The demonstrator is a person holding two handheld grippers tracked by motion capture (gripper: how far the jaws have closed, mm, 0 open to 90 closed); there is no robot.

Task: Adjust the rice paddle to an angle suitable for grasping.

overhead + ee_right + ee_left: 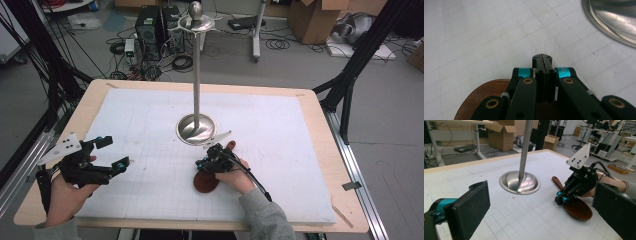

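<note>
Your right gripper [212,161] is above the wooden spoon [206,182], which lies flat on the white mat [280,165] just near of the steel stand [196,127]. In the right gripper view its jaws are fully closed, pad against pad, with nothing between them; the spoon's round bowl [482,96] is below and behind them. From the left gripper view the closed tips [561,199] are very close to the neck of the spoon [576,207], but I cannot tell if they touch the wood. The handle points far and to the right, toward the edge of the stand's base [519,182].

Your left gripper [102,159] waits at the left of the mat with its jaws wide open and empty, well apart from the spoon.

What could go wrong from here, in my judgement:

- With closed jaws you can only push the spoon, not take it. A push on the rounded bowl may turn or slide the spoon on the smooth mat.
- If the spoon slides far, its handle can hit the base, and the tall stand may shake.
- If you open the jaws this low, one pad may press on the bowl and tip it.
- The spoon lies flat, so a grip from the top can slip; the thin neck looks like the safer place.
</note>
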